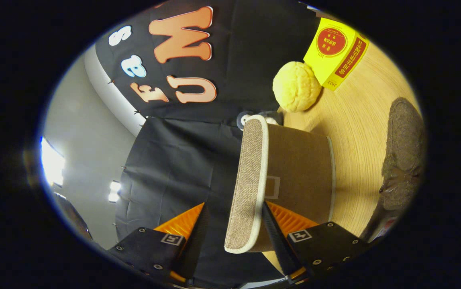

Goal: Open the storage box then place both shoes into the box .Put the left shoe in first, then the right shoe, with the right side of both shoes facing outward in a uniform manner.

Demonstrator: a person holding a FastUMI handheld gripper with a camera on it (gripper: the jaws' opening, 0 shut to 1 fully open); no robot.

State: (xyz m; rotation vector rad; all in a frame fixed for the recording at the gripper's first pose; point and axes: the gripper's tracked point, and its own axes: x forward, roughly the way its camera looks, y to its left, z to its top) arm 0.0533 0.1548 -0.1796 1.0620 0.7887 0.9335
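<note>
The beige woven fabric storage box (294,176) with its pale-edged lid (248,184) stands on the light wooden table (359,132), and it is the main obstacle. The lid edge lies between the two fingers of the gripper (233,218), whose jaws stand apart with free gaps on both sides of the lid; no finger presses on it. On the lid side of the box there is open air up to the black cloth wall. On the opposite side of the box a strip of bare table is free, and beyond it lies a grey-brown felt shoe (405,156). Behind the box a round yellow bun-shaped toy (296,86) and a yellow carton (337,50) block the way.
</note>
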